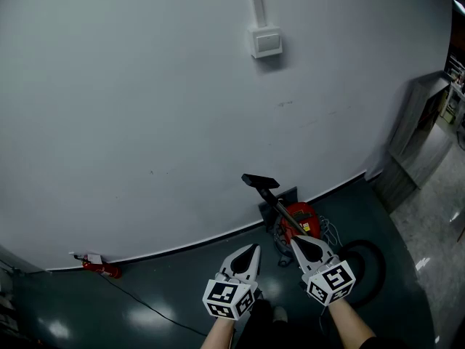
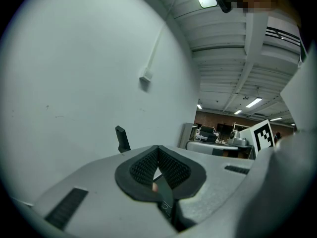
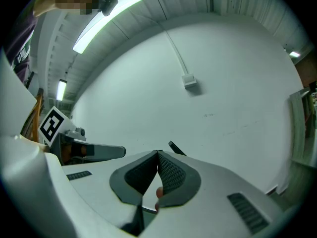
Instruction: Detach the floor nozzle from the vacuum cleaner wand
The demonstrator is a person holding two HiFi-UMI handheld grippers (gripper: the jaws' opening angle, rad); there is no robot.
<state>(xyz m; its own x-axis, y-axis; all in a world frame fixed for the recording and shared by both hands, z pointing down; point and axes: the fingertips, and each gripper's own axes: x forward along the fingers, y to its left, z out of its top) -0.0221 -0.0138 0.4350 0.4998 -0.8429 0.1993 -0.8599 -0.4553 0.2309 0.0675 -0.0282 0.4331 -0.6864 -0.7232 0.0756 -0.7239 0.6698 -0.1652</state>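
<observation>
Open the shut, empty left gripper and right gripper, clamp the stiff wand at the far edge of the floor, then pull the probably light, rigid floor nozzle by its neck.

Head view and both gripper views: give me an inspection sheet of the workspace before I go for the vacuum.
Surface: dark glossy floor, with light glare patches.
Job's things: red canister vacuum cleaner at the wall's foot; dark wand slanting up from it; black floor nozzle on the wand's raised end, not yet detached.
Clutter: small red object by the wall at left.
Grippers: left gripper and right gripper both have their fingers shut and empty, short of the vacuum.
Cables: thin dark cable across the floor; black hose loop right of the vacuum.
Surroundings: pale wall, white switch box, grey cabinet.
</observation>
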